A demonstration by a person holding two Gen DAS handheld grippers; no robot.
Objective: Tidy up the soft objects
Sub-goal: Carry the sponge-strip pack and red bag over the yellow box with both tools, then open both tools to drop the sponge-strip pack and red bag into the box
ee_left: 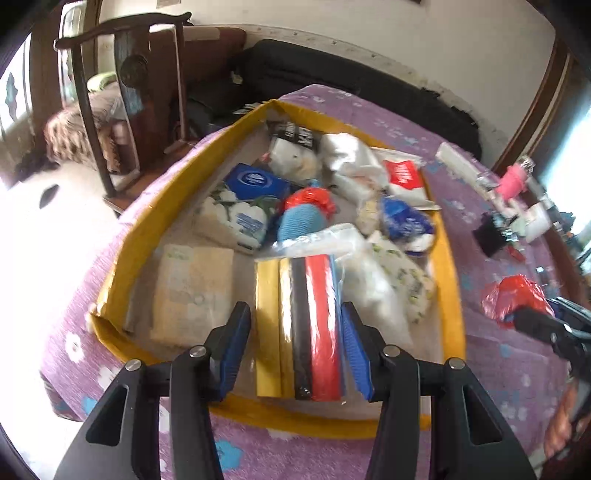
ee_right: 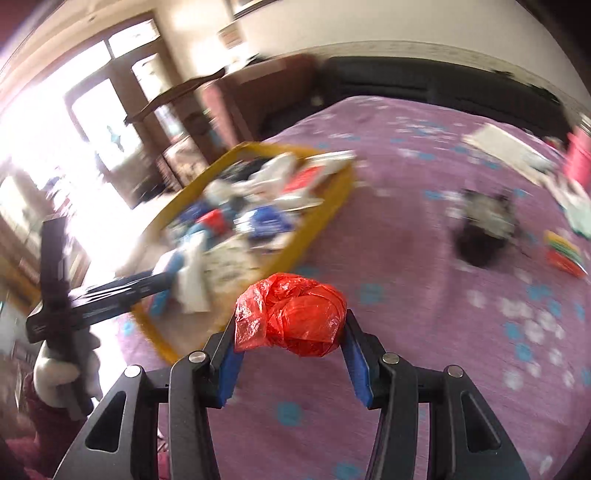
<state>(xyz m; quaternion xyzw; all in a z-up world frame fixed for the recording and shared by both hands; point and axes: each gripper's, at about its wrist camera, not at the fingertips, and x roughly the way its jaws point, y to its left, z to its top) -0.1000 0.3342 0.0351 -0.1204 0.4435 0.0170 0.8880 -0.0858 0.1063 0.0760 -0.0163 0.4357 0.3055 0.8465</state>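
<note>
- We see a dark wooden chair (ee_left: 125, 85) beside the purple flowered bedspread (ee_left: 498, 369)
- Behind us a cream wall (ee_left: 369, 33)
- Bright daylight floods through the brown-framed window (ee_right: 92, 110)

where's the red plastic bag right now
The red plastic bag is pinched in the right hand-held gripper above the purple bedspread, just right of the yellow box. The left wrist view shows it at far right.

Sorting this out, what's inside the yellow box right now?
The yellow box holds tissue packs, a blue knitted toy and a colored striped pack; anything beneath is hidden.
</note>
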